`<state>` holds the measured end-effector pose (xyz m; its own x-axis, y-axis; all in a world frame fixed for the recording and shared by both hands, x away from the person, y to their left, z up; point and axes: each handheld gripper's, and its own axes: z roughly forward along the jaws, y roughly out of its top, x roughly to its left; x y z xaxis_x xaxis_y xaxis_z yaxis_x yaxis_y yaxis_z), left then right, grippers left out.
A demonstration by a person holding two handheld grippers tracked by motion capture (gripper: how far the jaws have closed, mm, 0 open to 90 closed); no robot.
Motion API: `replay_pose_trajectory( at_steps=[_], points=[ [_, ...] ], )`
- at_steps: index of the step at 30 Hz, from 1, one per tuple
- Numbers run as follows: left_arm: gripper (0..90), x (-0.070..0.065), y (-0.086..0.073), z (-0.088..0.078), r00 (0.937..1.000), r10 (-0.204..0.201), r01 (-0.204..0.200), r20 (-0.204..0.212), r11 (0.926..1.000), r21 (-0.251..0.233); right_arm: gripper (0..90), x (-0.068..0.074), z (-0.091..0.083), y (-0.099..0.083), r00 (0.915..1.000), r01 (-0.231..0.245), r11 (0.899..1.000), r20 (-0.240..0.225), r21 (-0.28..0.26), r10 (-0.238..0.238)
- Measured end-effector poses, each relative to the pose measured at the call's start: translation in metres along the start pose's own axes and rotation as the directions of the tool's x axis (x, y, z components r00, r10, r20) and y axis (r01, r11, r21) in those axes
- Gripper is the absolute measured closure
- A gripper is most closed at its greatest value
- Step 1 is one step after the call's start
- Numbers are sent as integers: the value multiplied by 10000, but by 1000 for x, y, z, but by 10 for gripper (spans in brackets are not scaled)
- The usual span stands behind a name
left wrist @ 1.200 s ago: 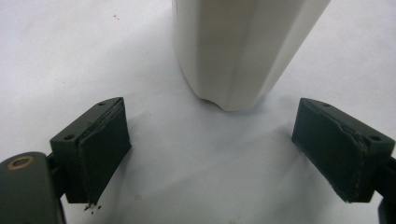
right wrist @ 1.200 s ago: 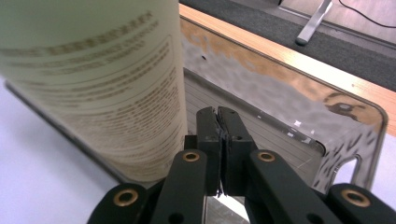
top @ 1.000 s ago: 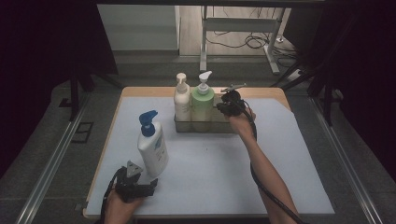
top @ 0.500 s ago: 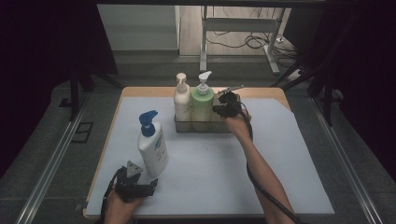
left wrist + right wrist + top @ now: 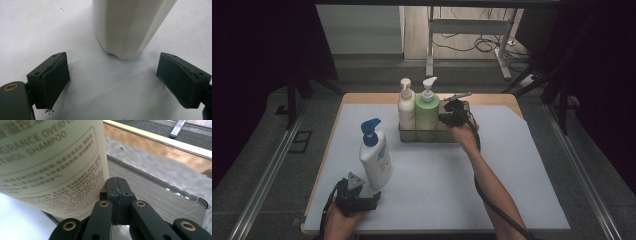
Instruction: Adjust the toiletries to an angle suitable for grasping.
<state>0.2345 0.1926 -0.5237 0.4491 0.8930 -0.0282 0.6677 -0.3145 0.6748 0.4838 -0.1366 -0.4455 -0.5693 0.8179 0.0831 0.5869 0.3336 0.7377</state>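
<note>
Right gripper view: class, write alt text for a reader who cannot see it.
The right gripper has its black fingers shut together, empty, beside a pale green shampoo bottle standing in a metal tray.

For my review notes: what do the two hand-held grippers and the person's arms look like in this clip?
Both grippers are black. The left gripper has two blocky jaws faced with dark, slightly frayed pads, and a grey three-cornered plate sits on top. The right gripper has black linkage bars joined by brass-coloured rivets, and a black cable trails from it along the forearm. The forearms are bare, with no sleeves showing.
</note>
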Motion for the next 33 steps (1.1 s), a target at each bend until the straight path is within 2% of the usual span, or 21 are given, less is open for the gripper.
replay_pose_trajectory(
  at_steps=[5, 8, 13, 17, 22, 25, 33],
  points=[
    [107, 0, 0, 0, 10000, -4, 4, 6, 10000, -4, 873, 0, -1, -1, 9999, -105, 9999, -4, -35, 105],
    [108, 0, 0, 0, 10000, -4, 4, 4, 10000, -8, 819, -1, -3, -2, 9999, 49, 10000, 164, -32, -48],
    [108, 0, 0, 0, 10000, -2, 2, -4, 10000, -12, 787, -2, -11, -2, 9998, 193, 9997, 67, -160, -192],
    [108, 0, 0, 0, 10000, -6, 6, -4, 10000, -16, 751, -2, -21, -1, 9991, 398, 9989, 166, -234, -394],
    [108, 0, 0, 0, 10000, -4, 4, 4, 10000, -21, 682, -3, -34, -4, 9991, 429, 9987, 84, -290, -427],
    [108, 0, 0, 0, 10000, -10, 10, 7, 10000, -20, 630, -3, -44, -7, 9992, 397, 9985, 80, -385, -394],
    [108, 0, 0, 0, 10000, 0, 0, -9, 10000, -2, 465, 0, -70, -17, 9970, 740, 9963, -194, -447, -749]
  ],
)
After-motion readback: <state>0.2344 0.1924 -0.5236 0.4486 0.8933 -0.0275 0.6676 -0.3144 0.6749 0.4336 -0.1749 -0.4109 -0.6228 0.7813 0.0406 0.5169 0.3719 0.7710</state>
